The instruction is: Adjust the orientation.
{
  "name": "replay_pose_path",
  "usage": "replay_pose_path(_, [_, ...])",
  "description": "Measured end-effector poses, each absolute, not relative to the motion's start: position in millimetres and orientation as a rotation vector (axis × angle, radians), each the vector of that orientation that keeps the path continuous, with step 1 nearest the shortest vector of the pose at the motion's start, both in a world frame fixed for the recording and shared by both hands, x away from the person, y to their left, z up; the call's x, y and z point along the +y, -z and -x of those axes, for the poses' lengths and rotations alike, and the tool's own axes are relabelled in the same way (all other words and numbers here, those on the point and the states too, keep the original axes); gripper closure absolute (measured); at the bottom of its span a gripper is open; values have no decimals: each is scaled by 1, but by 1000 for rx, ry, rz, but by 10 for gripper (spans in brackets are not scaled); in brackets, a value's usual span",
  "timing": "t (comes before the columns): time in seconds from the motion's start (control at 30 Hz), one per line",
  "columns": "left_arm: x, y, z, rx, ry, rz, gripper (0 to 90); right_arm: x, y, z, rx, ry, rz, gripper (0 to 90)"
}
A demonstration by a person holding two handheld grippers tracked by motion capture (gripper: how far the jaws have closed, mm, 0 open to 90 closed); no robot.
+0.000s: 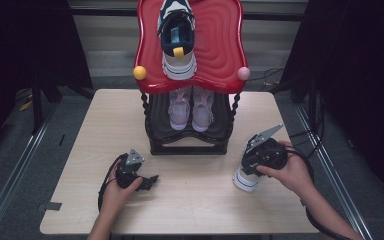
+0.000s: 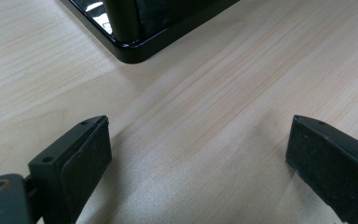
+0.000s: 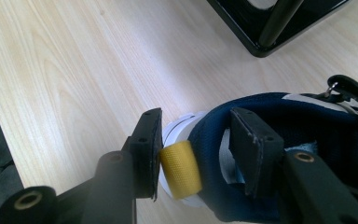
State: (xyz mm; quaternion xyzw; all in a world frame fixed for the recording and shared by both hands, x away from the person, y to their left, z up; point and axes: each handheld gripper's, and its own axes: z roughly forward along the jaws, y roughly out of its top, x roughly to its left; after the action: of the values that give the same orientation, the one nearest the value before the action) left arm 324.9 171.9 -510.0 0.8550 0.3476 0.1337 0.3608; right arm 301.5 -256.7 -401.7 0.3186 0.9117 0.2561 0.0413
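A navy and white sneaker (image 1: 244, 181) stands on the wooden table (image 1: 195, 210) at the right, in front of the shoe rack. My right gripper (image 1: 252, 167) is over its heel. In the right gripper view my right gripper (image 3: 196, 116) straddles the heel of that sneaker (image 3: 279, 112): one jaw is outside, against the yellow pull tab (image 3: 182, 170), and the other is inside the collar. The heel looks unsqueezed. My left gripper (image 1: 150, 181) rests low on the table at the left. Its jaws stand wide apart with only bare wood between them, as the left gripper (image 2: 198, 126) view shows.
The rack's red top tray (image 1: 220, 45) carries a matching navy sneaker (image 1: 178, 40). A pink pair (image 1: 191, 107) sits on the black lower shelf (image 1: 190, 148). The rack's black base corner (image 2: 130, 49) lies just beyond my left jaws, and the base (image 3: 261, 46) also beyond my right jaws.
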Motion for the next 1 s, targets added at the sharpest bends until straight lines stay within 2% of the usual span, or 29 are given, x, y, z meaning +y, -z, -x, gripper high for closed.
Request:
replay_pose_path(0.3, [172,510,-325,894,-340,-2204,59,-250,400,-313,2891,-636,-1056,542])
replay_pose_path(0.77, [172,510,-325,884,-343,-2217,49,-230,407,-329,3057,-225,-1023,555])
replay_pose_path(1.0, [172,510,-325,880,-340,-2220,43,-224,417,-332,3101,-126,-960,593])
